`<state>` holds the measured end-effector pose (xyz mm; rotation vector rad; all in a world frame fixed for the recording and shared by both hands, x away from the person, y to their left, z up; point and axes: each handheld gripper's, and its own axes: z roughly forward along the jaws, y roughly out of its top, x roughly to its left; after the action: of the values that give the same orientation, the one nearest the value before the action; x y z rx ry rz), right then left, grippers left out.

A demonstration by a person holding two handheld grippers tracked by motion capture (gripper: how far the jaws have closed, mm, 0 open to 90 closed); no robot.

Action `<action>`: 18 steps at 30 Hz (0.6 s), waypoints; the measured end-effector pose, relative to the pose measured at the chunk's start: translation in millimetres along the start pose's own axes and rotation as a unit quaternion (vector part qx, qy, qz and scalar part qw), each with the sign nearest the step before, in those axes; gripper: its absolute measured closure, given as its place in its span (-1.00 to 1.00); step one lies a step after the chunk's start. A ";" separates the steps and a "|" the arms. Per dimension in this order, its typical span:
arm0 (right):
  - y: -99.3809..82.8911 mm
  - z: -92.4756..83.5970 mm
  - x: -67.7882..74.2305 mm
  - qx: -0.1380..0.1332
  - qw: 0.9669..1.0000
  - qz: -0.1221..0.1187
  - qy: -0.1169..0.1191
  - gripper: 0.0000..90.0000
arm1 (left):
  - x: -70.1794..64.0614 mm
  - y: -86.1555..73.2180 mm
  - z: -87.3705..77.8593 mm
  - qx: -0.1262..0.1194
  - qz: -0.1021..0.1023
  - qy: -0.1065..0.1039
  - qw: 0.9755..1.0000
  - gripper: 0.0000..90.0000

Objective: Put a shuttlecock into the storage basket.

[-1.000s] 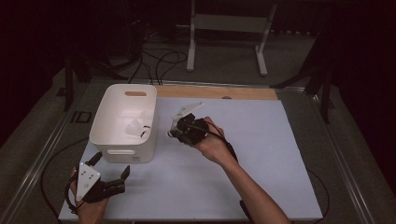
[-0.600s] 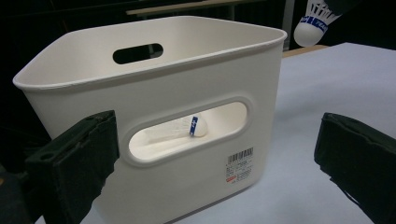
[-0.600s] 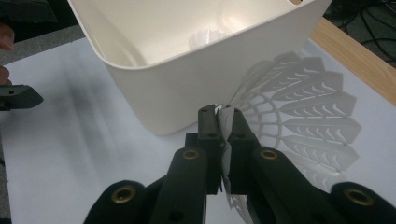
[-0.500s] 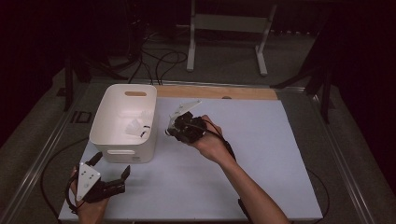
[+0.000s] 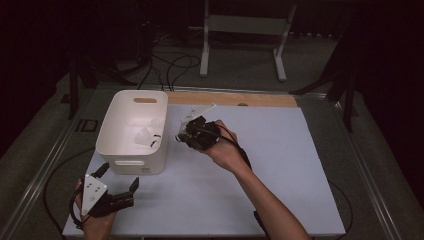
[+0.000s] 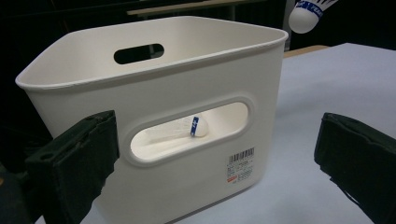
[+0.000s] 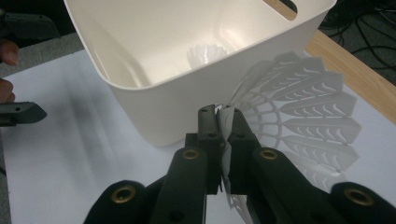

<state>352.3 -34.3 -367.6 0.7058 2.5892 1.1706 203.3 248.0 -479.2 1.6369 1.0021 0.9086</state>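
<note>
White plastic bin (image 5: 131, 150) w/ shuttles (image 5: 145, 136) inside already – we're mid-job!
Right gripper (image 7: 223, 116) pinches a shuttlecock (image 7: 299, 107) by its skirt just beside the rim; left gripper (image 5: 120, 187) spread, idle.

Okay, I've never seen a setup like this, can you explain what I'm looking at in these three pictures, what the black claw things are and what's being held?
A person sits at a table with a handheld two-jaw clamp in each hand. The high view looks down from above; the other two pictures come from small cameras riding on each clamp. The left gripper rests near the table's front edge, jaws open, facing a white plastic bin. The right gripper is shut on the feather skirt of a white shuttlecock, holding it beside the bin's rim. At least one more shuttlecock already lies inside the bin, visible through its handle slot.
</note>
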 end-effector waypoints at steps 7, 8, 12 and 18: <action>5.8 -0.8 0.5 -0.007 1.000 -0.003 0.001 0.95 | 0.1 -0.1 0.0 0.000 -0.001 0.000 1.000 -0.99; 6.3 -0.8 0.6 -0.009 1.000 -0.002 0.001 0.95 | 0.1 -0.1 0.0 0.000 -0.001 0.000 1.000 -0.99; 7.7 -0.5 0.2 -0.012 1.000 -0.001 0.000 0.95 | 0.1 0.0 -0.1 0.000 -0.001 0.001 1.000 -0.99; 9.9 -0.3 -1.3 -0.017 1.000 0.003 0.000 0.95 | 0.0 -0.1 0.0 0.000 -0.001 0.000 1.000 -0.99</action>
<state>356.6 -29.6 -359.9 0.7072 2.5612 1.2138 203.3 248.0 -479.3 1.6361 1.0040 0.9083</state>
